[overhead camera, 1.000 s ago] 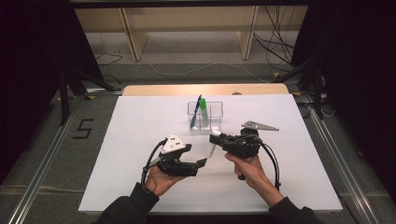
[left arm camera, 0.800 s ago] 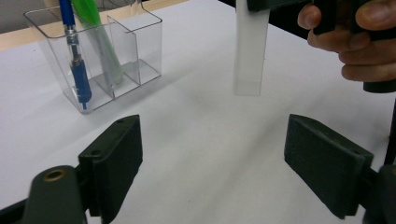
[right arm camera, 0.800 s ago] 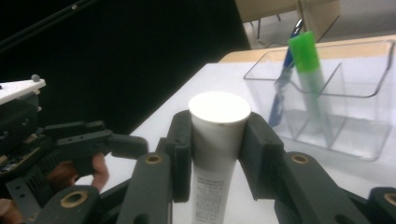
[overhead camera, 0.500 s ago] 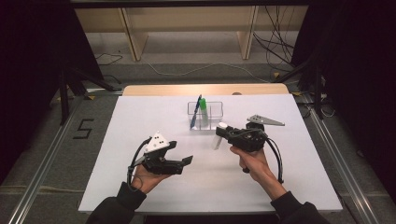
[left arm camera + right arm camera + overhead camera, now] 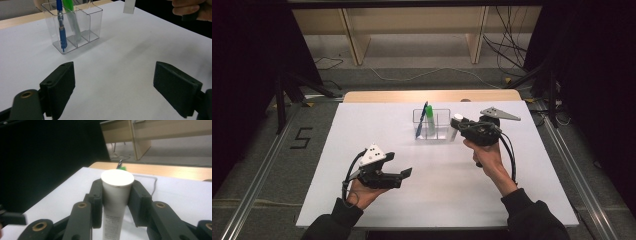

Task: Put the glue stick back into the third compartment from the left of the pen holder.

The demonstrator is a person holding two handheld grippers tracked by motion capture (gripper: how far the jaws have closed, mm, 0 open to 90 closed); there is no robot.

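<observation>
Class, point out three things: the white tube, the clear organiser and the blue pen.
white tube [image 5: 117,191], right gripper view, upper body.
clear organiser [image 5: 91,23], left gripper view, front wall.
blue pen [image 5: 62,35], left gripper view, lower barrel.

You look down from above your side at the table [image 5: 362,130]. Each gripper camera sits close behind its jaws; the left one shares the clear organizer [image 5: 75,22] [image 5: 432,125].

black jaws (brass-ringed screws), dark sleeves [image 5: 532,220]

A white cylindrical tube [image 5: 117,195] with a flat round end and small print down its side stands upright, clamped between the right gripper [image 5: 116,202]'s fingers; it hangs just beside the clear organiser [image 5: 432,125] near the bench [image 5: 362,125]'s far edge.
</observation>
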